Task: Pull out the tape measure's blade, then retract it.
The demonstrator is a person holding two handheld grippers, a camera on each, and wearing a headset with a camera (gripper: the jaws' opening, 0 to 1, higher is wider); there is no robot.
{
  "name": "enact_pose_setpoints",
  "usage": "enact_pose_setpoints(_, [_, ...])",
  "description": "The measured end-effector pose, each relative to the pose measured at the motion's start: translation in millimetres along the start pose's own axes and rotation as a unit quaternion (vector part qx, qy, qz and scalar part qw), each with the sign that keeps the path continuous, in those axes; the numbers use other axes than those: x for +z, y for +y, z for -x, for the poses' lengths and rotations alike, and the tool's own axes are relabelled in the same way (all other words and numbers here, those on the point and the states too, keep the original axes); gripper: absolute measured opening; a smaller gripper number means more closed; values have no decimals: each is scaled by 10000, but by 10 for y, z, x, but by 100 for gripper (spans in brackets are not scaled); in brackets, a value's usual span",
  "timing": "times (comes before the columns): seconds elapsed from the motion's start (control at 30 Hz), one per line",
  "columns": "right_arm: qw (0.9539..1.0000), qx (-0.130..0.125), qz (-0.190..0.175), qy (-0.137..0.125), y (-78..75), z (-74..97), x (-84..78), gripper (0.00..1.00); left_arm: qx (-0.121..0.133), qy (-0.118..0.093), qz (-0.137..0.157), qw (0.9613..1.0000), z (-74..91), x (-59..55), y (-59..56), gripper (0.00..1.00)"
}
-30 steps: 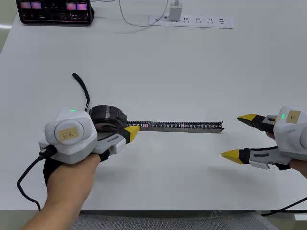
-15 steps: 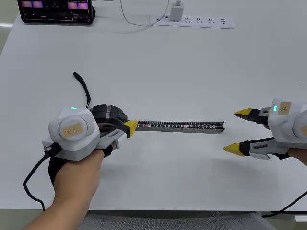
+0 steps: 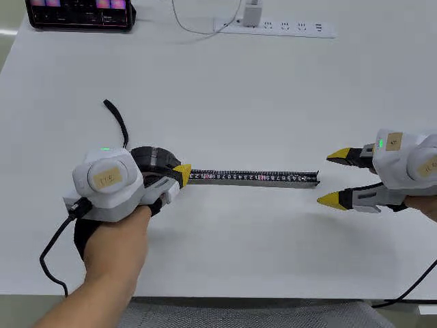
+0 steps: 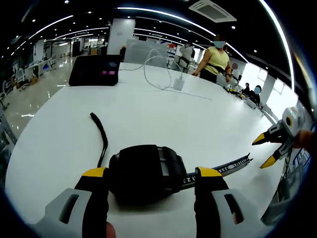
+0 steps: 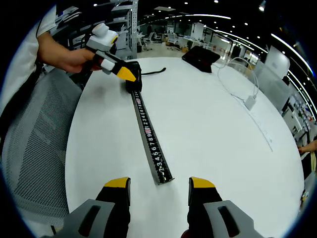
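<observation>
The black tape measure (image 3: 153,162) lies on the white table (image 3: 239,102), and my left gripper (image 3: 174,179) is shut on its case. In the left gripper view the case (image 4: 146,171) sits squeezed between the yellow-tipped jaws of the left gripper (image 4: 151,173). The blade (image 3: 252,177) stretches flat to the right, ending in a hook (image 3: 317,179). My right gripper (image 3: 330,178) stands open just beyond that hook, one jaw on each side of the blade's line. In the right gripper view the blade's end (image 5: 164,176) lies just ahead of the right gripper (image 5: 159,184).
The measure's black wrist strap (image 3: 116,121) trails behind the case. A dark tablet (image 3: 78,14) and a white power strip (image 3: 276,27) with a charger and cable sit at the table's far edge. A mesh chair (image 5: 34,148) stands by the near edge.
My right gripper has moved up and slightly left, so that its open jaws now line up with the blade's hook. The left gripper keeps its hold on the case.
</observation>
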State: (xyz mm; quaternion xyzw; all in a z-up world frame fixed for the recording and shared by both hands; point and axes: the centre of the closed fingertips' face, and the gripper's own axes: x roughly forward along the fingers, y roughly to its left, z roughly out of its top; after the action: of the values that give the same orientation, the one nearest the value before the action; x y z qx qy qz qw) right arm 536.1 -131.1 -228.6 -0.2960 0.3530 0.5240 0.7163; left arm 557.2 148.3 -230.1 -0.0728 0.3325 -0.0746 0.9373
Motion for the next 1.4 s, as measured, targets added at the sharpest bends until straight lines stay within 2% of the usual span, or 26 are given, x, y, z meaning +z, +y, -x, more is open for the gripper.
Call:
enact_pose_setpoints(0.43, [9994,212,226,182,-28,-75,6,39,132,20,-28,9999,-12,-10,44,61])
enact_pose_setpoints(0.87, [9982,369,376,292,-41,-122,21,34,116,26,7,9999,-15,-10,51,60])
enact_pose_setpoints(1.4, [9930,720,678,651,-48,-244,-62,24,117,36,13,9999,-19,-12,55,60])
